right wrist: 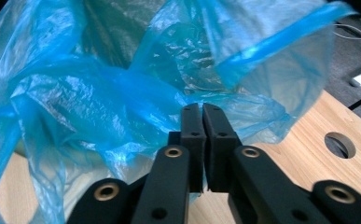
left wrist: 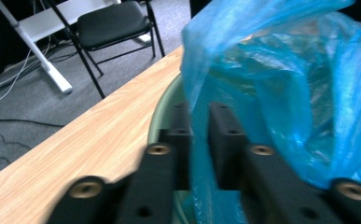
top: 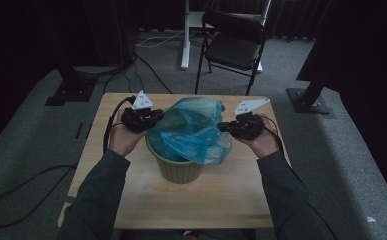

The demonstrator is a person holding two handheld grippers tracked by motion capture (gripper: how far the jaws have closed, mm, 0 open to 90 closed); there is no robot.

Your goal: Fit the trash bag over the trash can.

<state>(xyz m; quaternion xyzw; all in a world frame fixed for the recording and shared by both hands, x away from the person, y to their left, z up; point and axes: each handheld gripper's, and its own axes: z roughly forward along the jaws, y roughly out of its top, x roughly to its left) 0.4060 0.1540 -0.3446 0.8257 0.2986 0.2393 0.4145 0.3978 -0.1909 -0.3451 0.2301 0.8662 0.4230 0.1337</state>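
A pale green bin (top: 178, 170) stands in the middle of the wooden table (top: 221, 200), with a crumpled blue plastic bag (top: 193, 127) billowing out of its top. My left gripper (top: 156, 117) is at the bag's left side. In the left gripper view its jaws (left wrist: 200, 109) stand close together over the bin's rim (left wrist: 162, 112), with a strip of the bag (left wrist: 281, 84) pinched between them. My right gripper (top: 221, 127) is at the bag's right side. There its jaws (right wrist: 201, 108) are almost together, with the bag's film (right wrist: 99, 102) caught at their tips.
A black folding chair (top: 233, 42) and a white stand leg (top: 185, 55) are on the carpet beyond the table's far edge. Cables trail across the floor at the left. The tabletop has a round hole (right wrist: 340, 143) near my right gripper. Bare wood lies in front of the bin.
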